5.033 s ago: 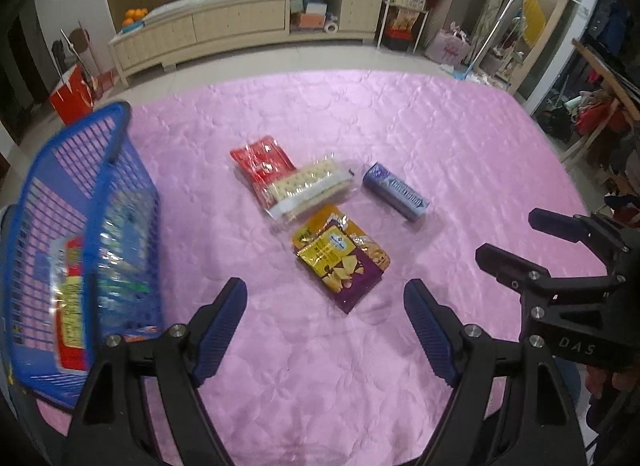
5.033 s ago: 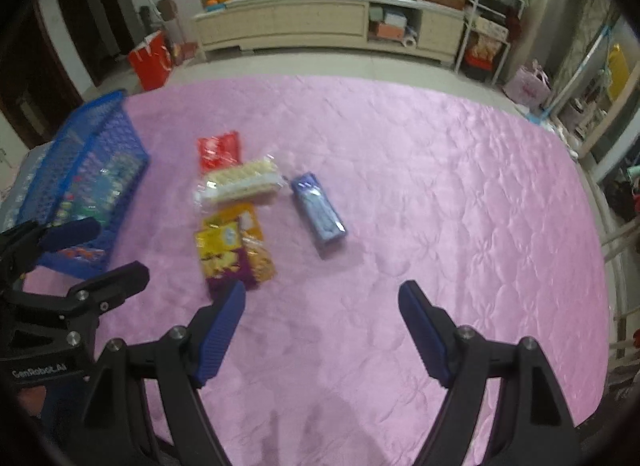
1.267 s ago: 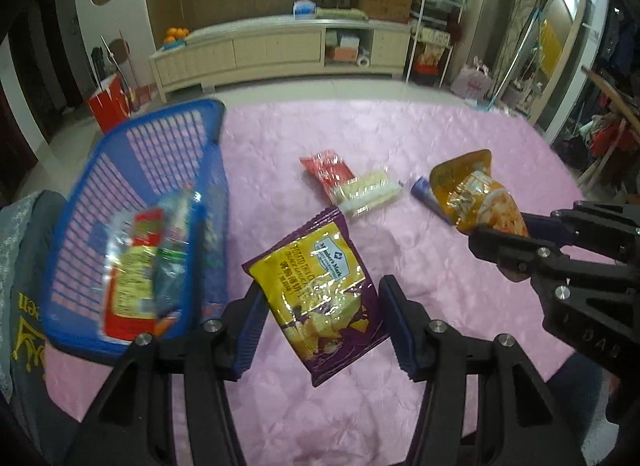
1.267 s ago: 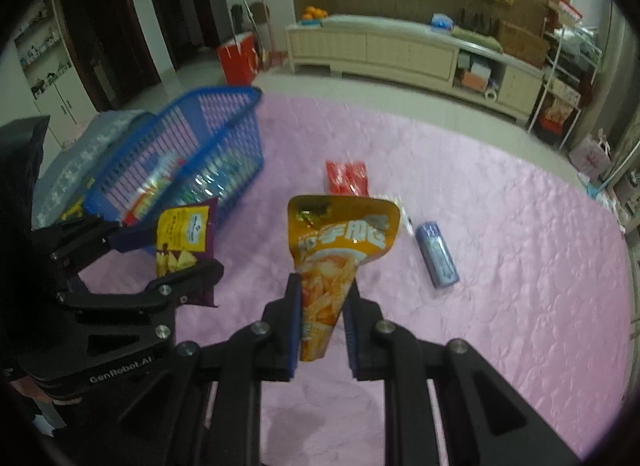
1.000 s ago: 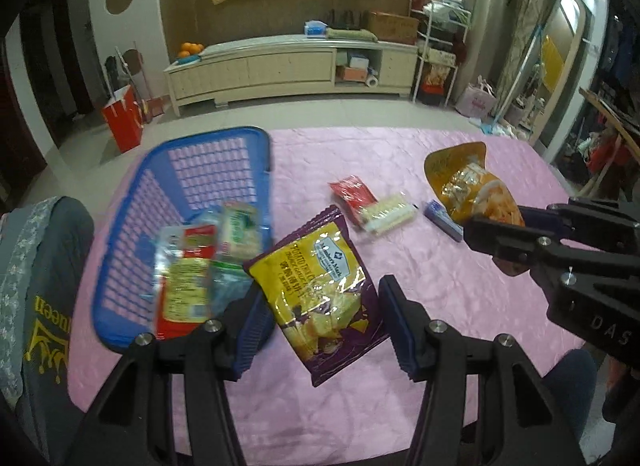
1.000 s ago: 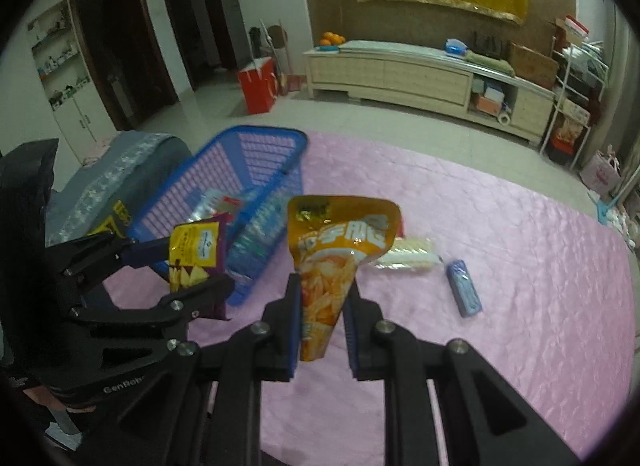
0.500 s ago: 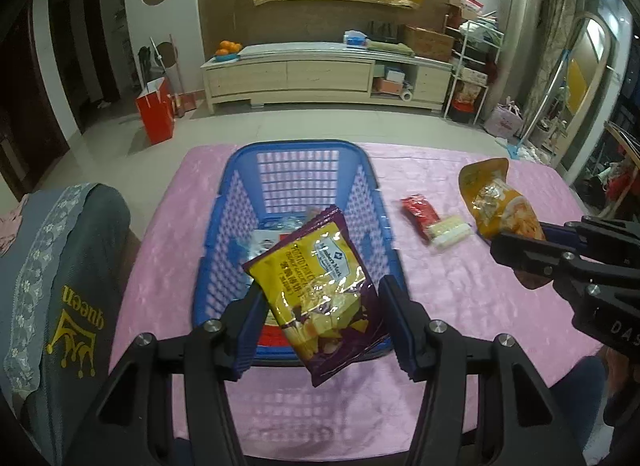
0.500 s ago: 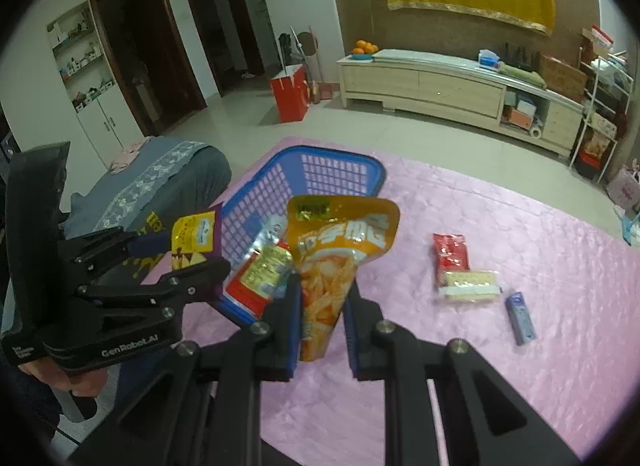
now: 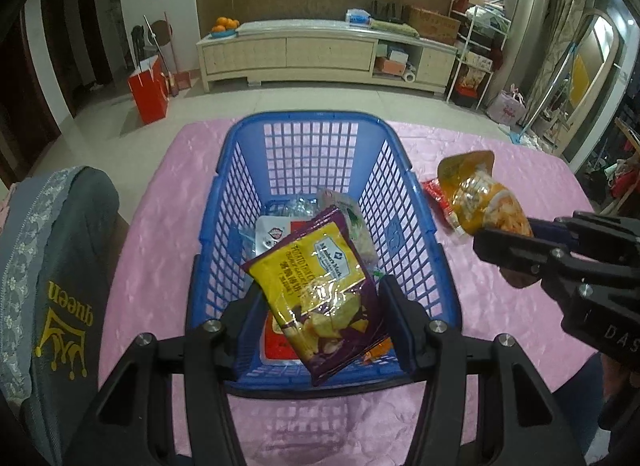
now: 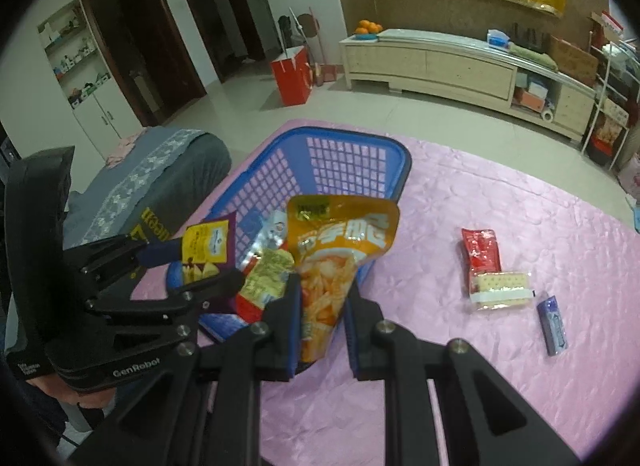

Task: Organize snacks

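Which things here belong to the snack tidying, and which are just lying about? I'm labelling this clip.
Job: blue basket, purple chip bag, orange snack bag, red packet, cracker pack, blue pack.

Bystanders: grey cushion, red paper bag, oranges.

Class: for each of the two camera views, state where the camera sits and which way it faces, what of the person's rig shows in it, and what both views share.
Left wrist: sits on the left gripper, looks down into the blue basket; its fingers clamp the purple chip bag; the right gripper shows at right.
Right wrist: sits on the right gripper, looks down across the pink cloth; its fingers clamp the orange pouch; the left gripper shows at left.
Shared: basket, both bags, red packet, cabinet.
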`<state>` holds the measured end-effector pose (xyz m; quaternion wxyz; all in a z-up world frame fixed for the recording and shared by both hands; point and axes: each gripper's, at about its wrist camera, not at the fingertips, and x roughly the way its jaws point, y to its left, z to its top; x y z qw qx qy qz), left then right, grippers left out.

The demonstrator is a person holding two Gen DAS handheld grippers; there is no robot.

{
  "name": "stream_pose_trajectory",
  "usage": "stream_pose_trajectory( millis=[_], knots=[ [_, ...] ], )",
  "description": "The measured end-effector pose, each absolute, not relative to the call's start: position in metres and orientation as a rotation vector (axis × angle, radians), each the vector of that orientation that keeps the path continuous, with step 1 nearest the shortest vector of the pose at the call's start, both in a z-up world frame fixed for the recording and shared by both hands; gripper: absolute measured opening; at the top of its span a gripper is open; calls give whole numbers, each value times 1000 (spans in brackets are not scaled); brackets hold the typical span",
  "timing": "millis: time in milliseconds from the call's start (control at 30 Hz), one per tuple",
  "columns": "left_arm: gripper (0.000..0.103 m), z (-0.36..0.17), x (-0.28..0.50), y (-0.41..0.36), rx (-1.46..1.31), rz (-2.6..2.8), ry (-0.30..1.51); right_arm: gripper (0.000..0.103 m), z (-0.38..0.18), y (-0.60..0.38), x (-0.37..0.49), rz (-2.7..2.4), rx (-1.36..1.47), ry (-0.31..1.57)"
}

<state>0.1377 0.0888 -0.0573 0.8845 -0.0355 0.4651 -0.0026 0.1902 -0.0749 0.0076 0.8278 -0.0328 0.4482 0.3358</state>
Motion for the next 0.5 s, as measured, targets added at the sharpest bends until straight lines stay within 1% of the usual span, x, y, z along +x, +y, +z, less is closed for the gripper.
stream_pose_trajectory(
  millis=[433,467,500],
  knots=[
    [53,-85,163,71,-29,-91,1042,23,0,-90,202,662,-54,966],
    [54,-87,163,68,-23,-108,1047,23,0,-92,202,660,-54,965],
    [59,-88,163,67,-20,-117,1047,23,2,-93,201,658,-55,964]
  ],
)
